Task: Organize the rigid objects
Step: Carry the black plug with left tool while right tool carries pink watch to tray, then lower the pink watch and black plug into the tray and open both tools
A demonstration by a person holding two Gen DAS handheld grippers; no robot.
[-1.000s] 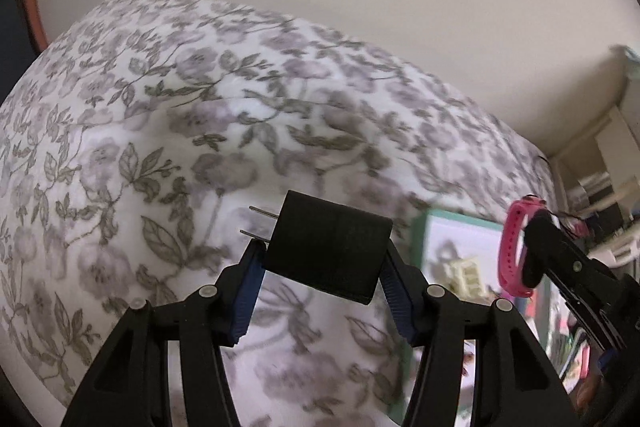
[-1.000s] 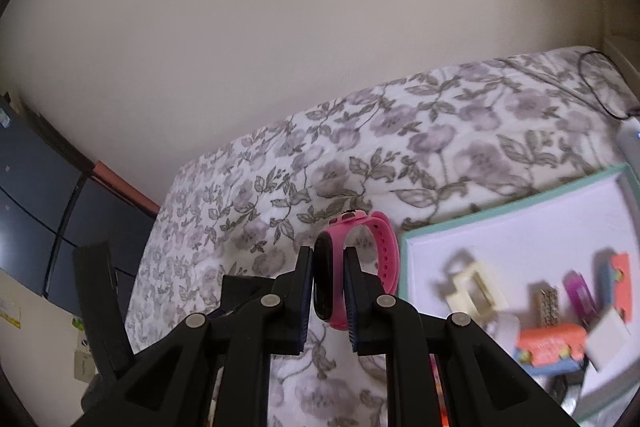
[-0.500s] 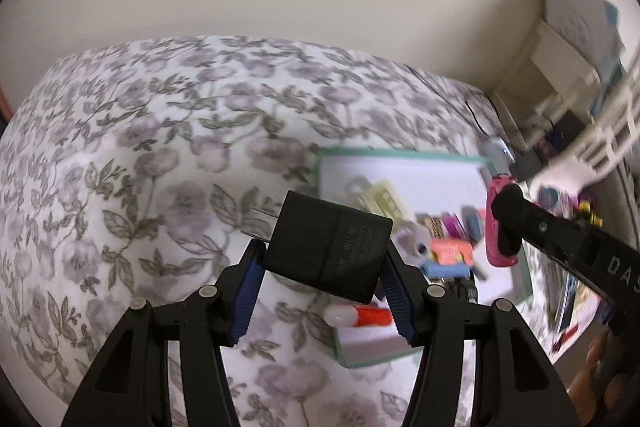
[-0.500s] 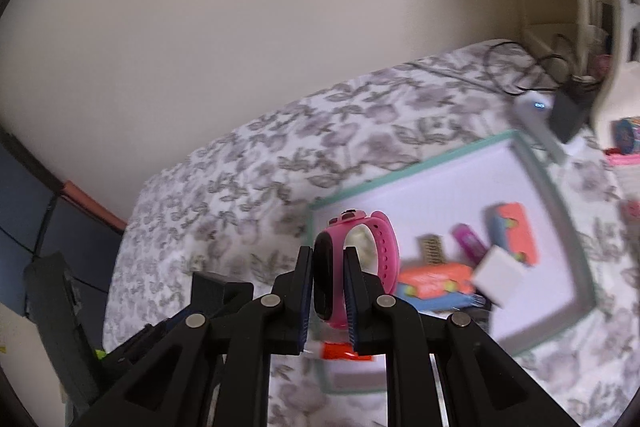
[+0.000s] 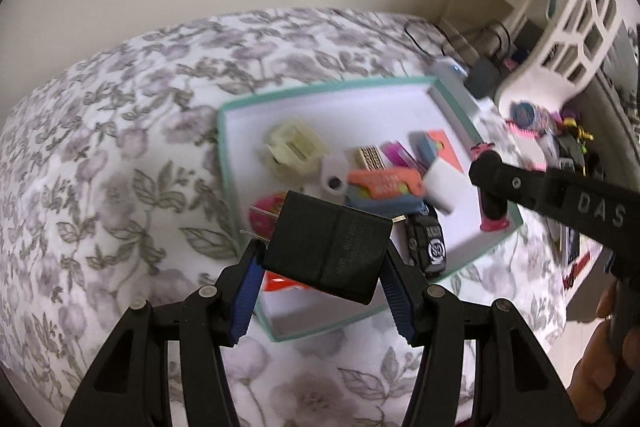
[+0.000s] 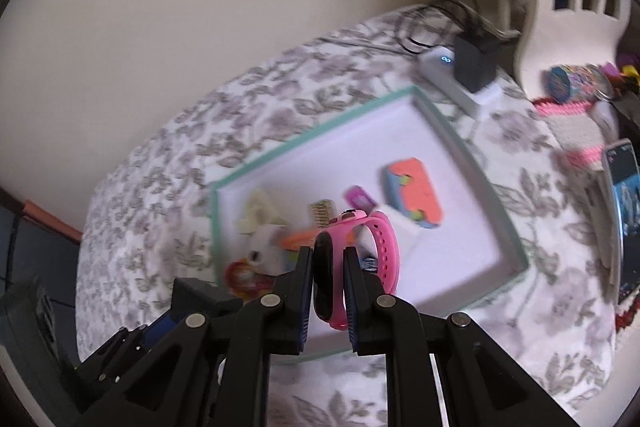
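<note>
My left gripper [image 5: 320,259] is shut on a black plug adapter [image 5: 328,247], held above the near corner of a white tray with a teal rim [image 5: 320,89]. My right gripper [image 6: 326,277] is shut on a pink smartwatch [image 6: 380,247], held over the same tray [image 6: 312,137]; it also shows in the left wrist view [image 5: 490,195] with the watch [image 5: 494,225] over the tray's right edge. The tray holds several small items: a cream clip [image 5: 290,147], an orange and blue toy [image 5: 384,183], a white block [image 5: 442,187].
The tray lies on a floral bedspread [image 5: 120,147]. A white power strip with a black charger [image 6: 468,67] and cables sits beyond the tray. A white lattice basket [image 5: 576,27], a phone [image 6: 620,195] and clutter are at the right. A wall stands behind.
Both grippers have swung right, from over the bare bedspread to over the tray, each still holding its object.
</note>
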